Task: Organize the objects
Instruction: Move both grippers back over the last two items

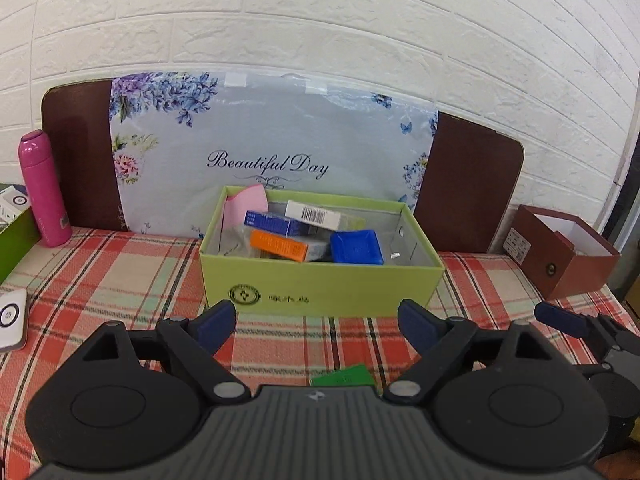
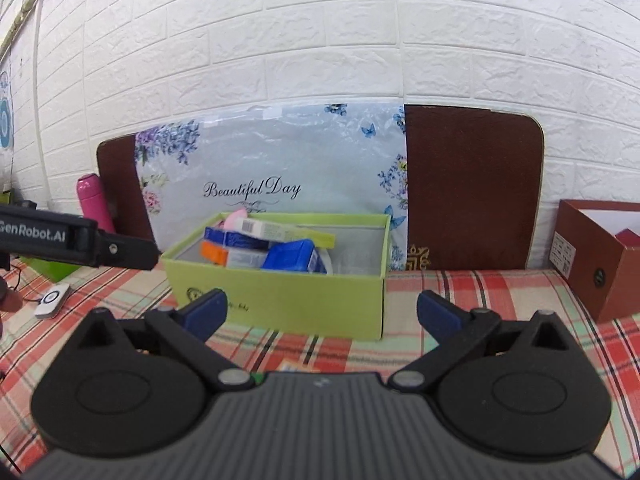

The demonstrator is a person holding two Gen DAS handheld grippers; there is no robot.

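From the left wrist view, the left gripper hangs over the checked cloth of the surface with its jaws spread wide and nothing between them. Just ahead of it stands the green box, open at the top, toward the back edge of the surface. Inside lie an orange carton, a dark blue carton, a white carton with a barcode, a blue pouch and a pink paper leaning on the box's left wall. A flowered bag stands against the white brick wall behind it. A pink bottle stands upright near the back left corner, and a brown box sits open at the right edge. A white puck lies at the left edge. A small green card lies on the cloth close under the gripper. The right gripper's blue fingertip shows at the far right.

From the right wrist view, the right gripper also has its jaws spread apart and empty, facing the green box from its right front corner. The left gripper's black arm reaches in from the left, beside the box's left wall. The brown box stands well apart at the right edge.
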